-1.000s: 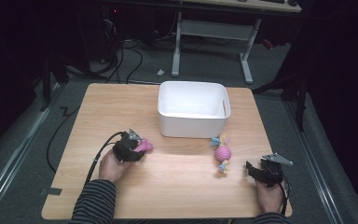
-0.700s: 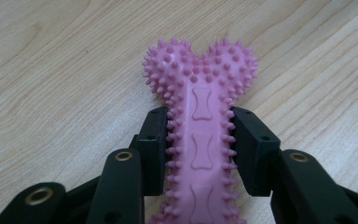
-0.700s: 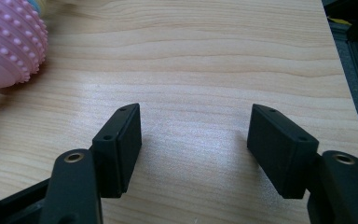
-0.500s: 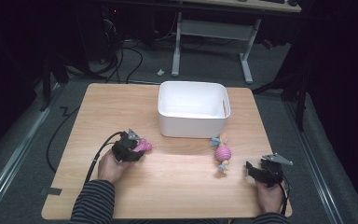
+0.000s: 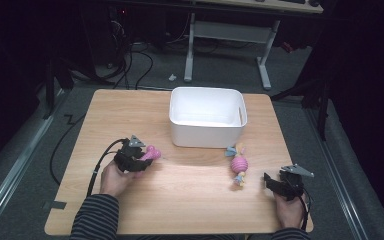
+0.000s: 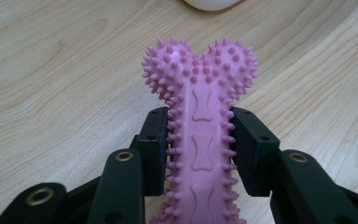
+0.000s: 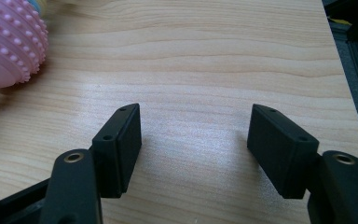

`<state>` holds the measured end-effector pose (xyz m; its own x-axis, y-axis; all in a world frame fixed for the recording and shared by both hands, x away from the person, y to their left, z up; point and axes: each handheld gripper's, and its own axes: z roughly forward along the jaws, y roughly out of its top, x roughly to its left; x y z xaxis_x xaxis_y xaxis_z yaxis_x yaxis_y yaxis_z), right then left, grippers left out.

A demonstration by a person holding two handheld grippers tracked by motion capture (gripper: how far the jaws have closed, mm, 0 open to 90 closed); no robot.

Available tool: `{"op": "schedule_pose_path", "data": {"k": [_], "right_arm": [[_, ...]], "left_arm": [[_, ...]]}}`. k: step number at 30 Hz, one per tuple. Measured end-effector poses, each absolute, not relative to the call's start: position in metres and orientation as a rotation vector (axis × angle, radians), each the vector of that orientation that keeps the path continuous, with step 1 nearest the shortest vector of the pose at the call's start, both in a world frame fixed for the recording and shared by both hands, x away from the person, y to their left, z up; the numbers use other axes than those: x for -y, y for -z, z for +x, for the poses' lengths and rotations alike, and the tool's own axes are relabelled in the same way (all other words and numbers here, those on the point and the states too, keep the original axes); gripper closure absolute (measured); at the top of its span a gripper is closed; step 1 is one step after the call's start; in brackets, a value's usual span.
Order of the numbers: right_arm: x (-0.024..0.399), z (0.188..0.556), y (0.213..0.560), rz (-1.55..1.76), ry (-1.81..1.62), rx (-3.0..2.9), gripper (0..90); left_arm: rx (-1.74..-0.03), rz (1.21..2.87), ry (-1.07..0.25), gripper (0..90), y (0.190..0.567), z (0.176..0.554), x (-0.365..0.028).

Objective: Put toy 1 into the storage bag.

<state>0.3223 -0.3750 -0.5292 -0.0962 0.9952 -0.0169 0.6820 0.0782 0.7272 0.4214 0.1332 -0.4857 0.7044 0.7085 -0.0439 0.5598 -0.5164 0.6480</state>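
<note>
A pink spiky bone-shaped toy (image 6: 198, 121) is clamped between both black pads of my left gripper (image 6: 199, 149), its knobbed end sticking out past the fingertips. From above, that gripper (image 5: 141, 159) and the pink bone (image 5: 150, 153) sit on the left half of the wooden table (image 5: 180, 190). A second toy, a pink spiky ball with a blue and yellow rope (image 5: 238, 165), lies right of centre. My right gripper (image 5: 269, 181) rests near the table's right front corner, open, with bare wood between its pads (image 7: 121, 144); the ball toy (image 7: 9, 42) shows at that view's upper left.
A white rectangular bin (image 5: 207, 116) stands at the back middle of the table, open side up. Its rim (image 6: 209, 3) peeks in at the top of the left gripper view. Cables trail off the table's left edge. A desk frame stands on the floor behind.
The left gripper with the pink bone has shifted very slightly; the right hand has stayed where it was.
</note>
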Motion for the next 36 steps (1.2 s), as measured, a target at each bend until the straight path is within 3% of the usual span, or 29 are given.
{"op": "schedule_pose_path", "data": {"k": [17, 36], "right_arm": [[0.375, 0.322, 0.529, 1.655, -0.776, -1.836, 35.5], [0.375, 0.322, 0.529, 1.654, -0.779, -1.837, 35.2]], "left_arm": [[-0.942, 2.182, -0.288, 58.9, 0.446, 0.415, -0.147], [-0.836, 2.136, -0.244, 58.8, 0.386, 0.418, -0.136]]}}
